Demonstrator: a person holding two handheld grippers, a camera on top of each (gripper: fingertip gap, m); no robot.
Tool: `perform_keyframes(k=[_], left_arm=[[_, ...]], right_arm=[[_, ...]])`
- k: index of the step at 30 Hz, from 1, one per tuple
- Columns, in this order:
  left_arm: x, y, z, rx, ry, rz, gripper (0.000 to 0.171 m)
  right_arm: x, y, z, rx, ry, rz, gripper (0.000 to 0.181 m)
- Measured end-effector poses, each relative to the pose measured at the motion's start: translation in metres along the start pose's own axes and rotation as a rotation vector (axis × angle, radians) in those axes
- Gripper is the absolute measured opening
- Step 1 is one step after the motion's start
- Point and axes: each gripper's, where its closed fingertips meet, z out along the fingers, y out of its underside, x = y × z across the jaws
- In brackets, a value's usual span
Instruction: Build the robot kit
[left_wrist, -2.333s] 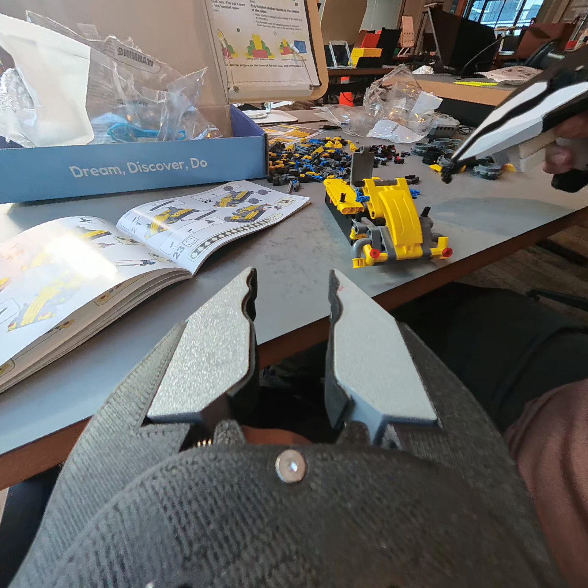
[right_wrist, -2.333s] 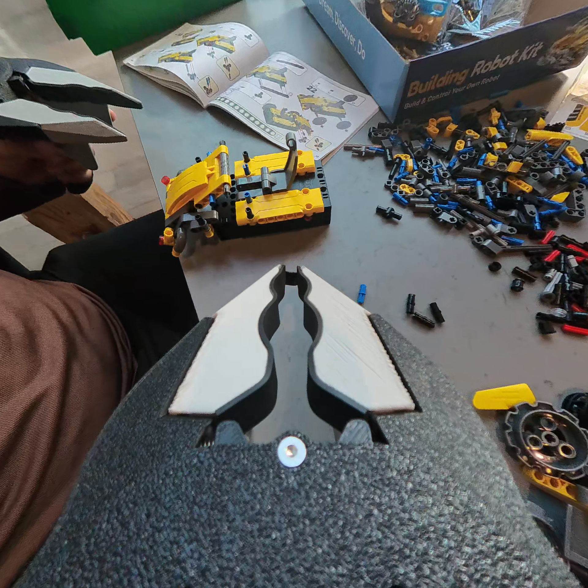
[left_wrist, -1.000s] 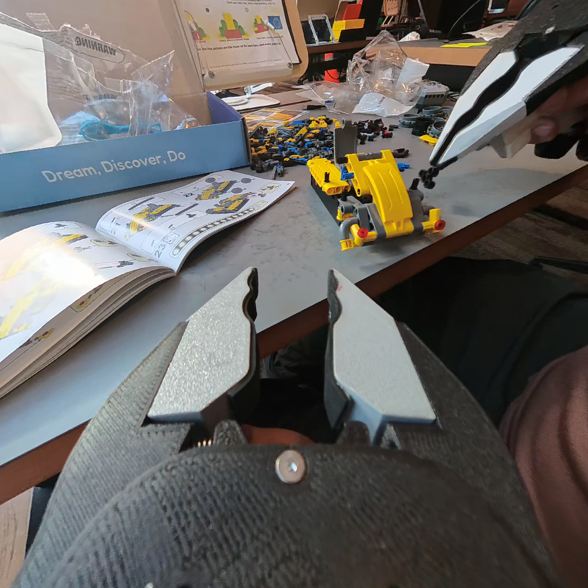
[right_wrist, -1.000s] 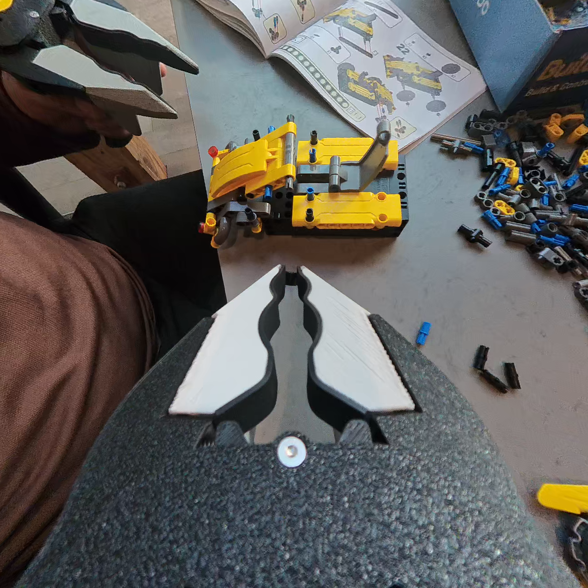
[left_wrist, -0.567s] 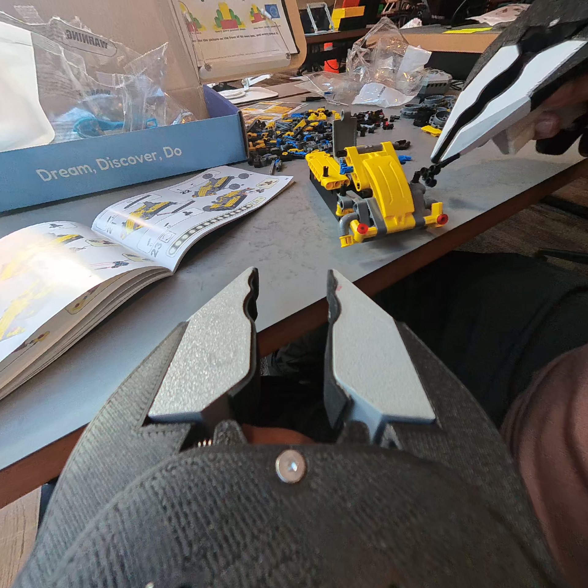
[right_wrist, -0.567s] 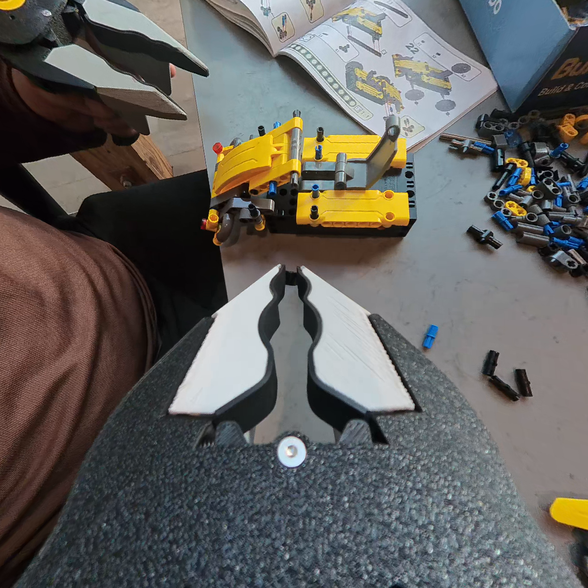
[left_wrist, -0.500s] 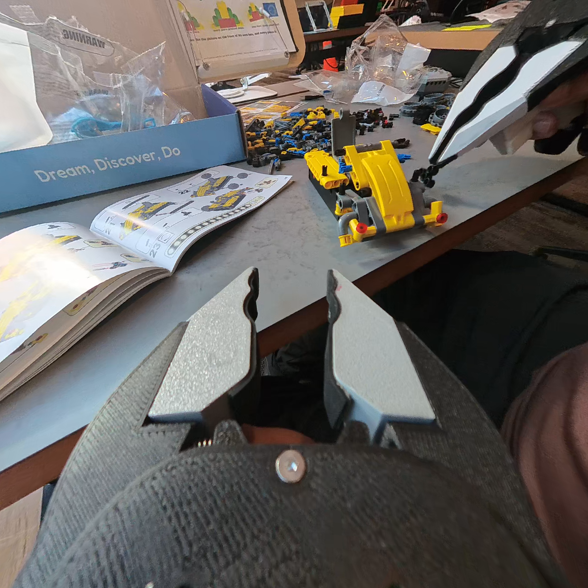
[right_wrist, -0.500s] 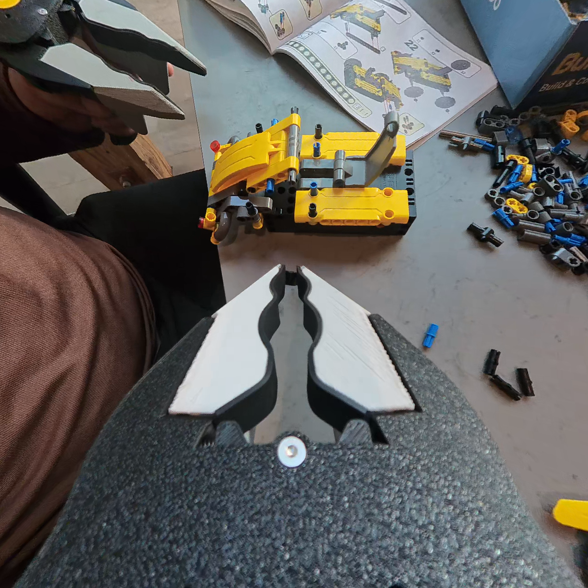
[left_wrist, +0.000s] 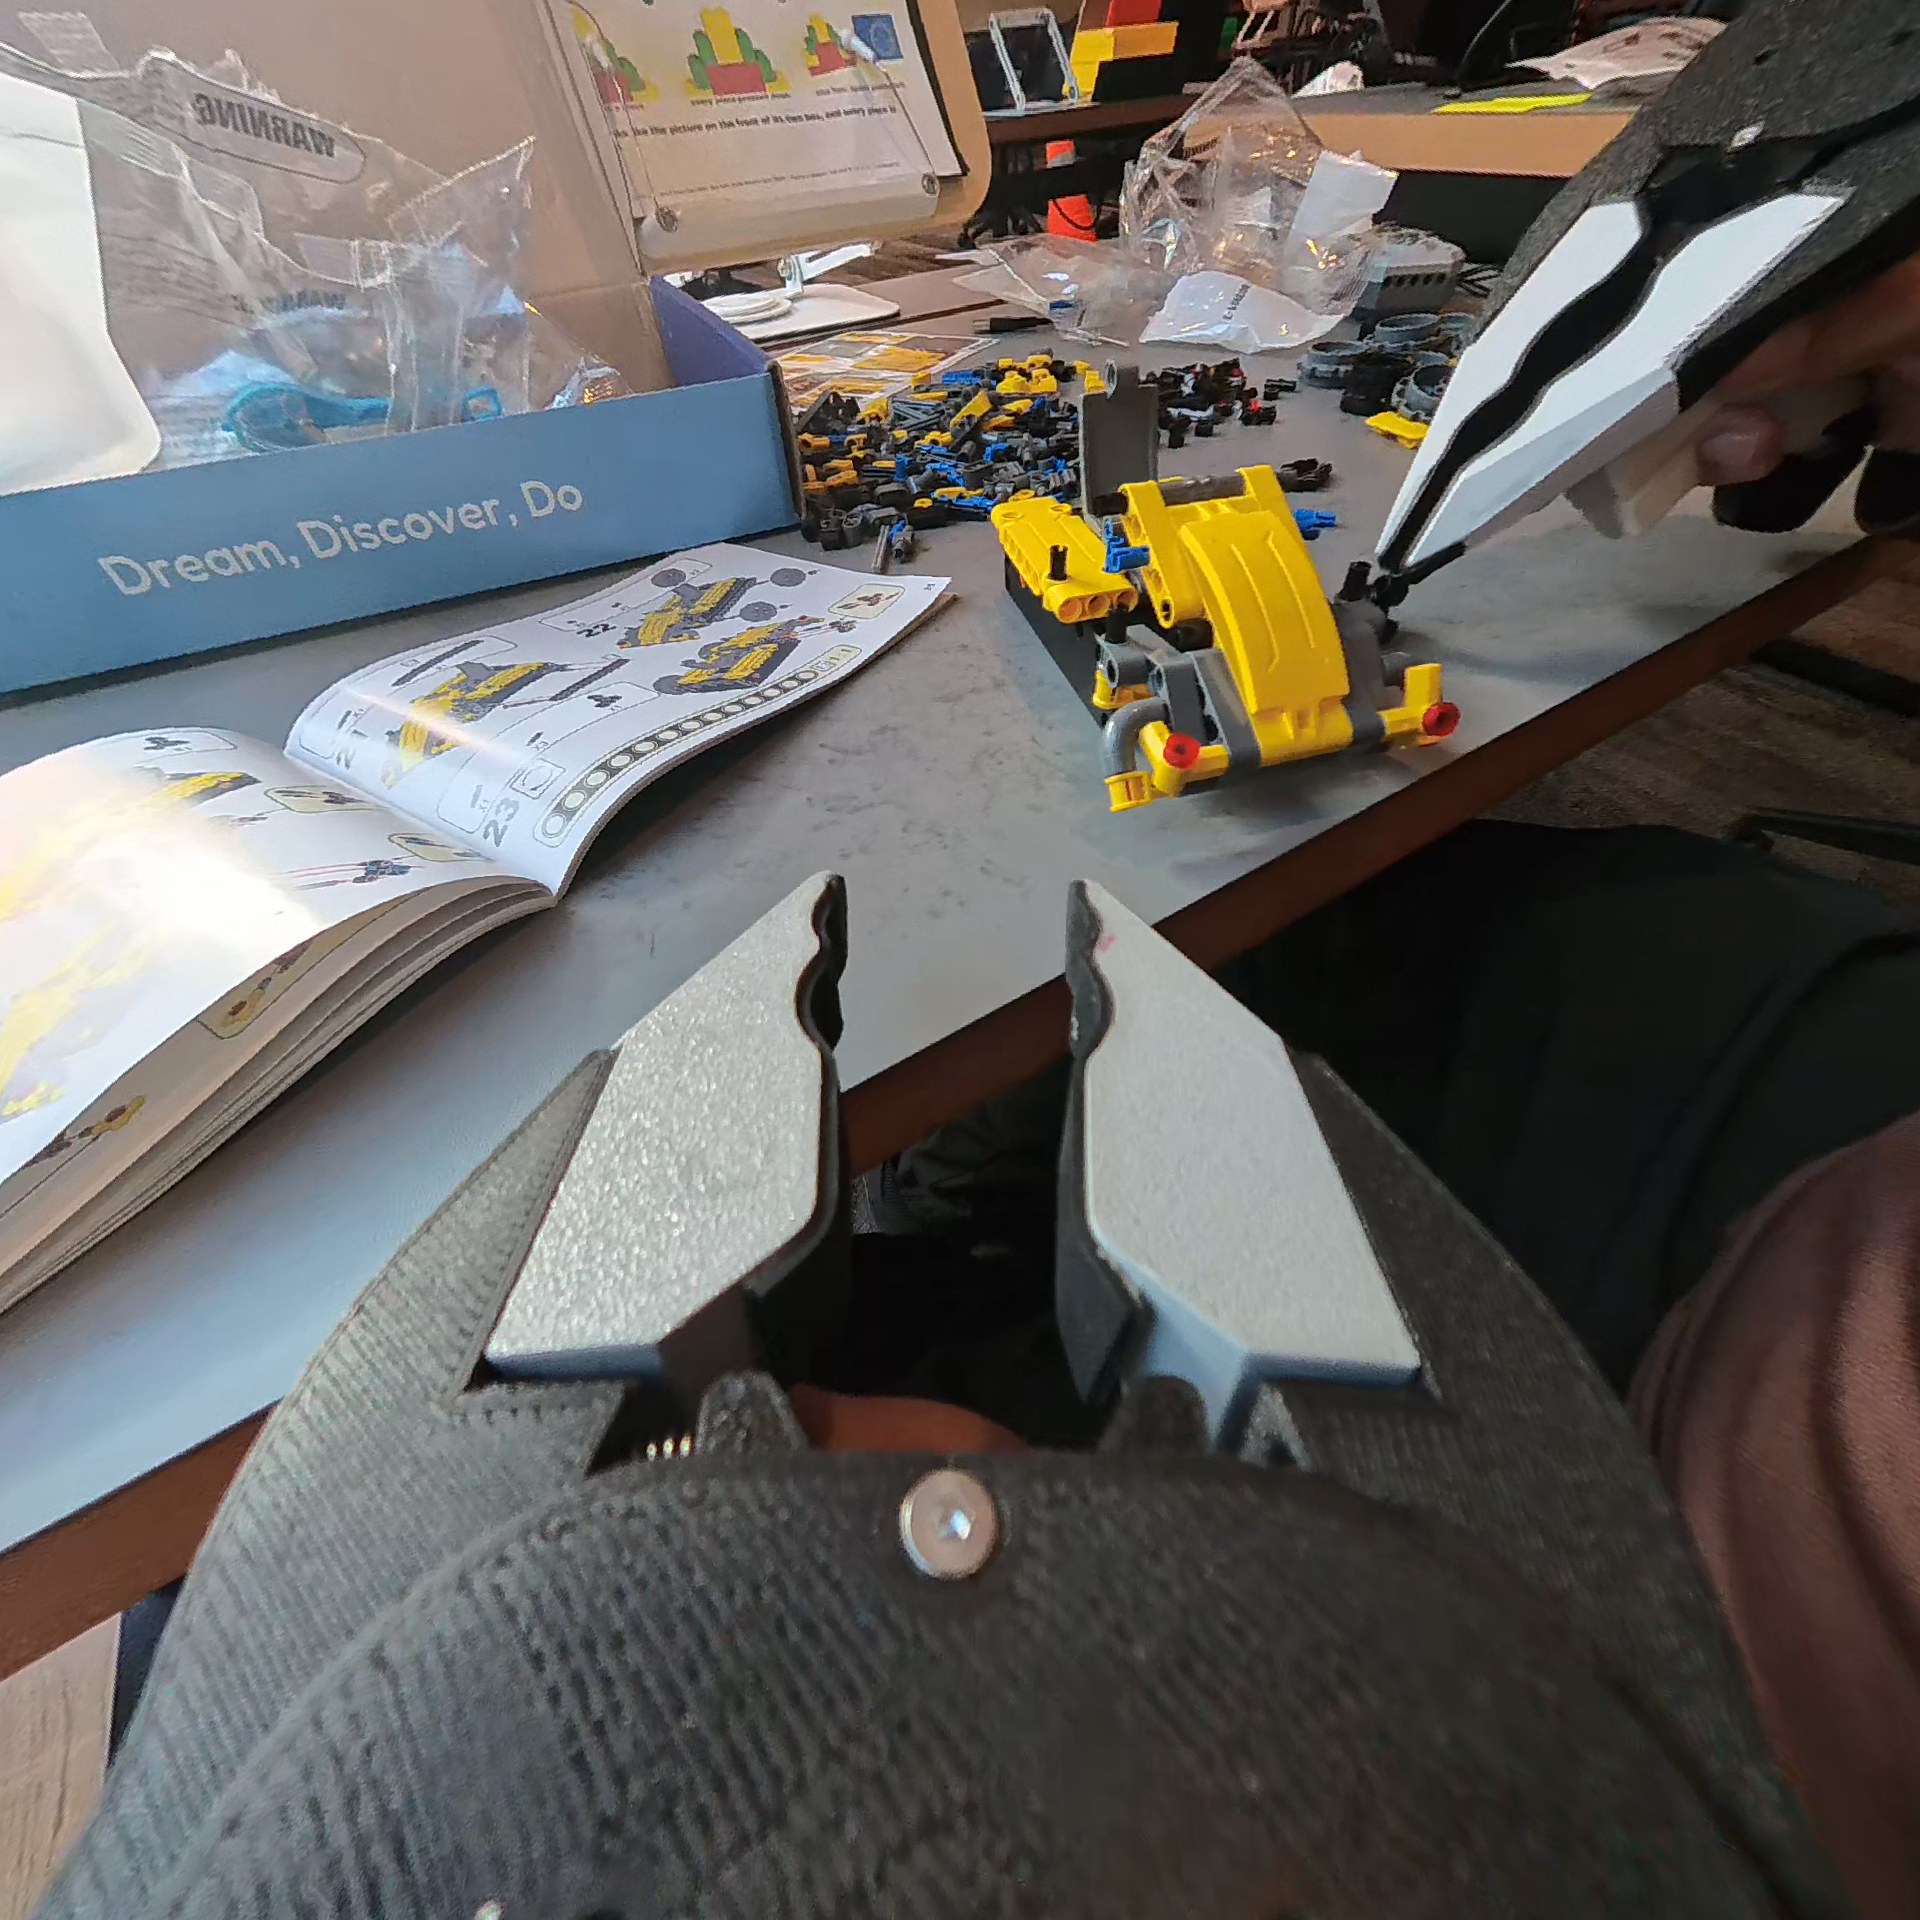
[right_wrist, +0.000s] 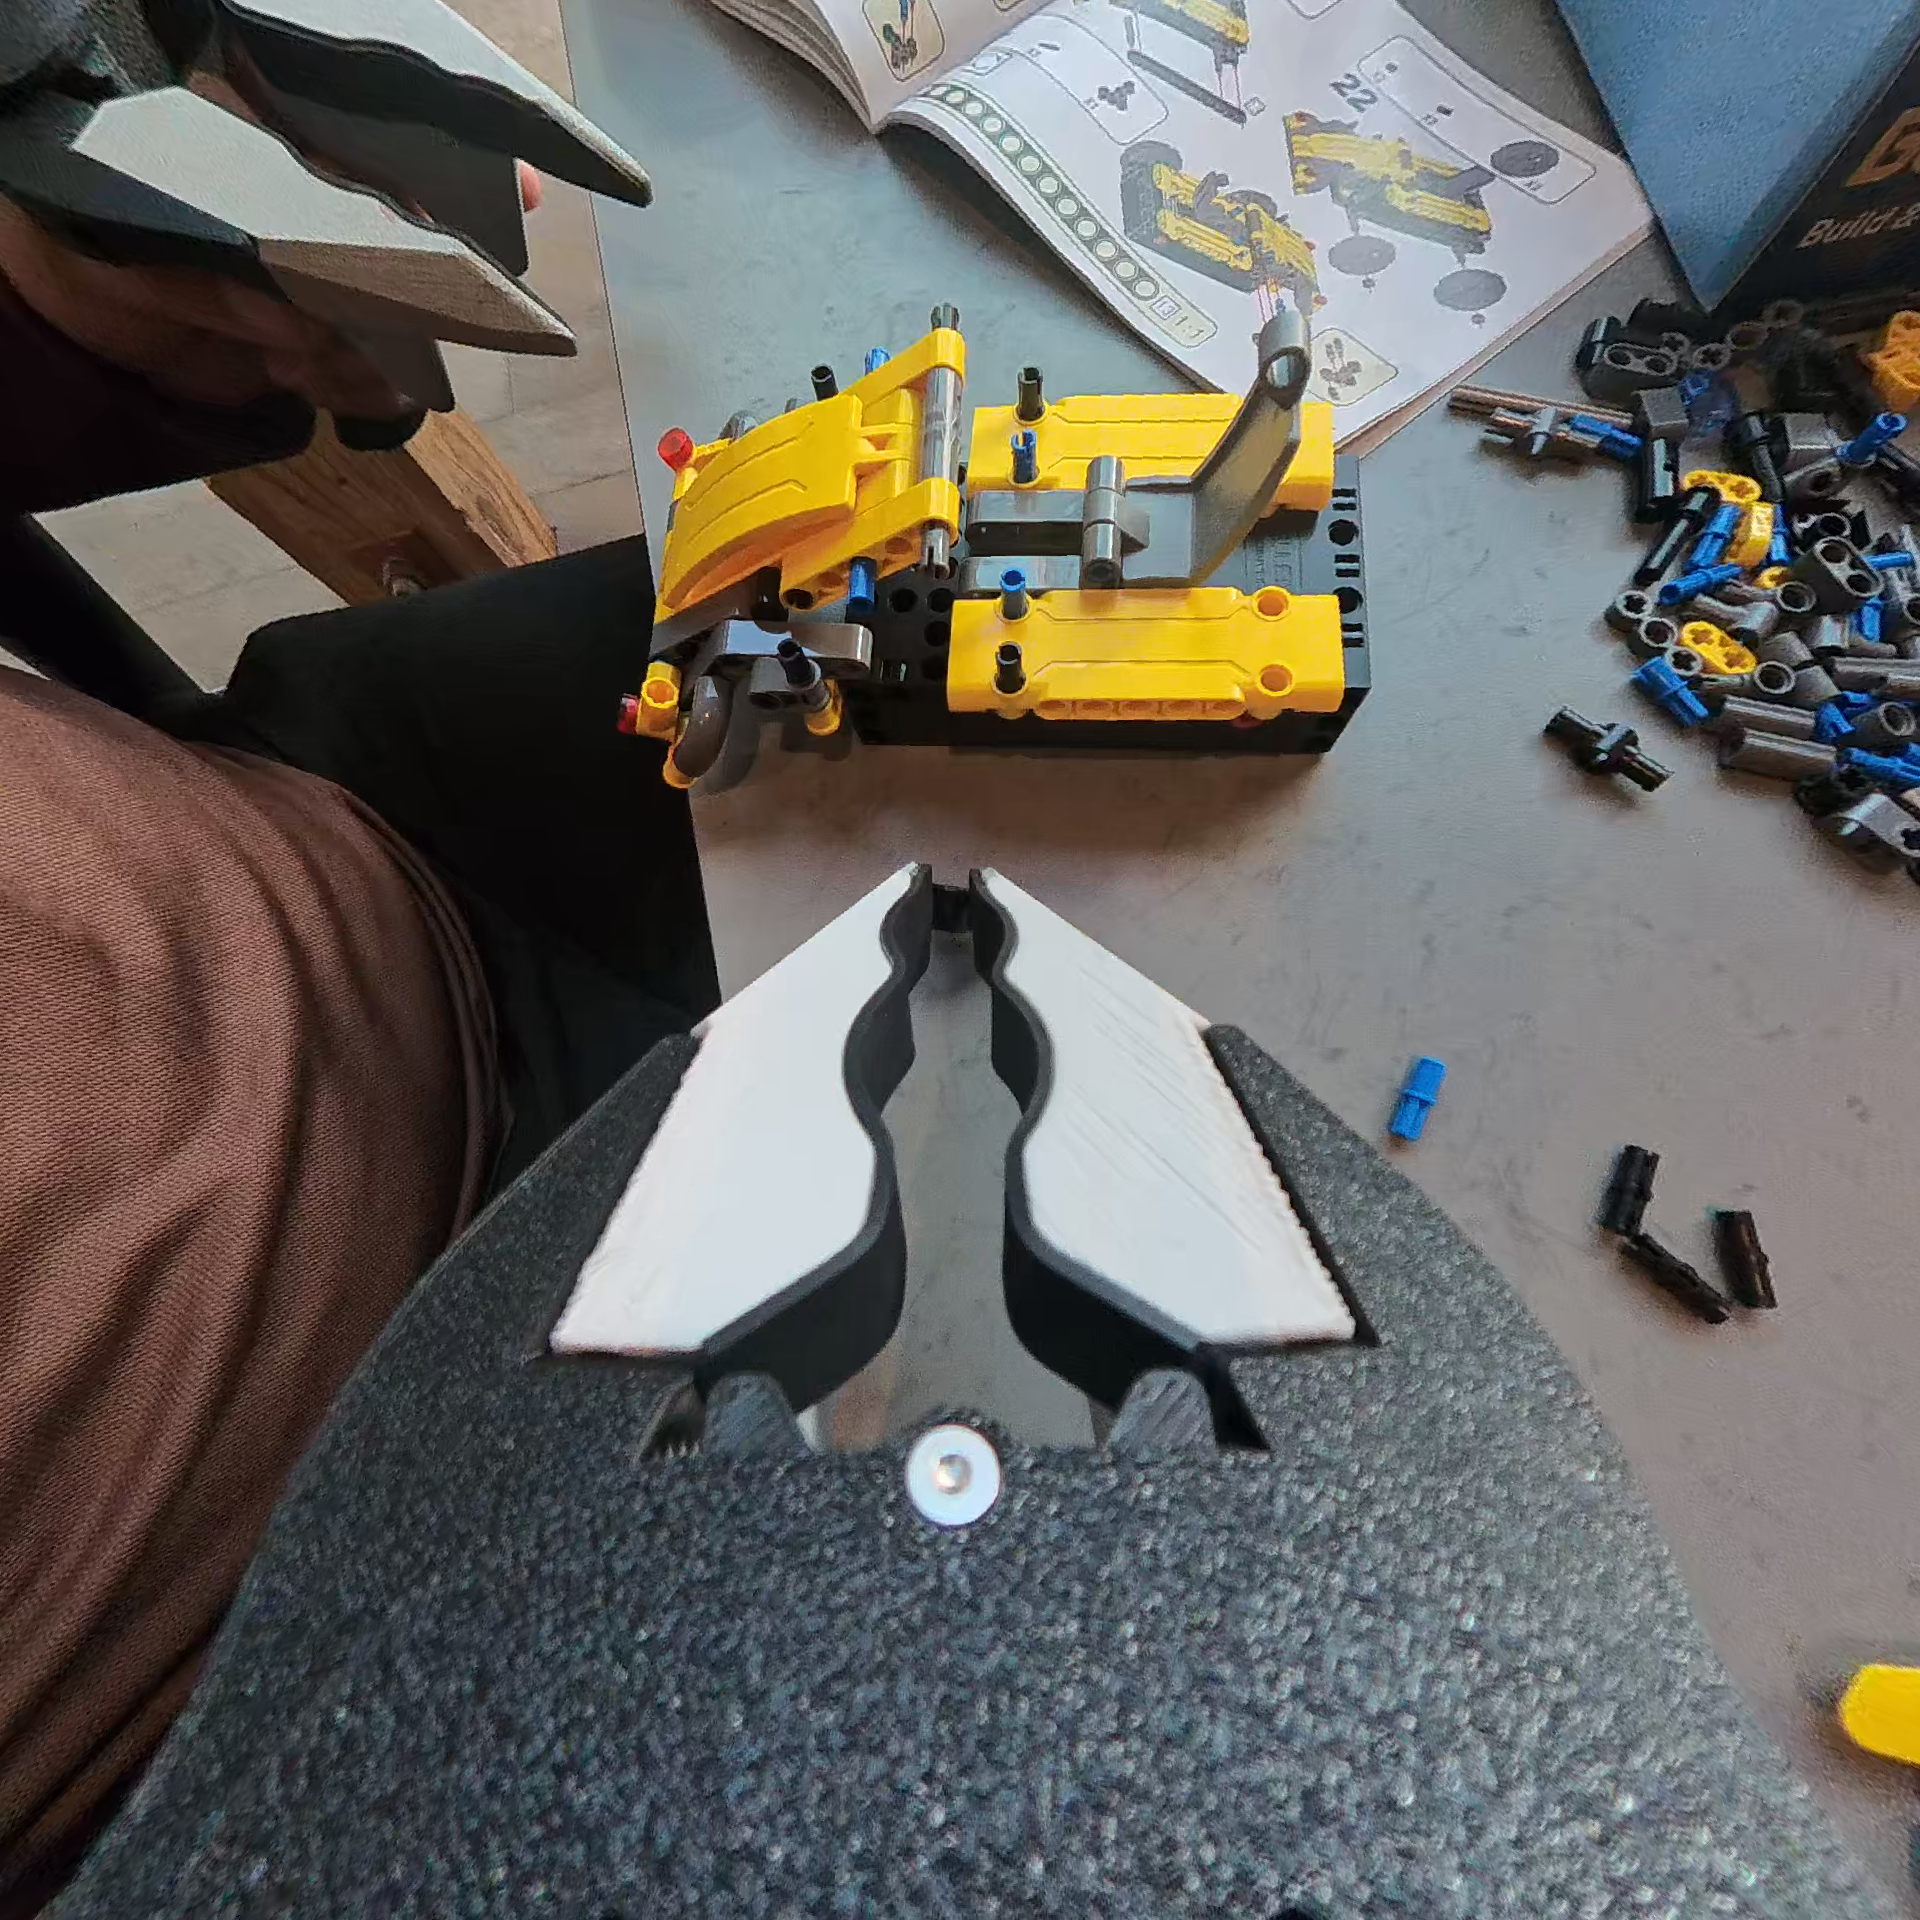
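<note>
Nearby, one yellow model (right_wrist: 997, 561), three black pins (right_wrist: 1683, 1242).

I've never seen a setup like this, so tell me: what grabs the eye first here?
A half-built yellow and black brick vehicle sits near the grey table's front edge. The right hand-held gripper, shut on a small black pin, hovers close beside it, while the left hand-held gripper hangs open off the table edge. An open instruction booklet and a heap of loose pieces lie behind.
</note>
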Motion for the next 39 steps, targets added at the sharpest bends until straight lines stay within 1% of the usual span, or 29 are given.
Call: perform_keyframes(k=[28, 32, 35, 39], left_arm=[[-0.006, 0.004, 0.003, -0.011, -0.019, -0.018, 0.040], [-0.013, -0.004, 0.002, 0.029, -0.030, -0.066, 0.040], [-0.015, -0.012, 0.002, 0.072, 0.004, -0.130, 0.042], [-0.014, -0.017, 0.007, 0.104, 0.045, -0.111, 0.044]], right_arm=[[0.002, -0.003, -0.005, 0.011, 0.027, -0.026, 0.004], [0.010, -0.003, -0.014, 0.020, 0.057, -0.027, 0.004], [0.016, -0.007, -0.020, 0.053, 0.059, -0.012, 0.003], [0.018, -0.017, -0.024, 0.123, 0.022, -0.034, 0.003]])
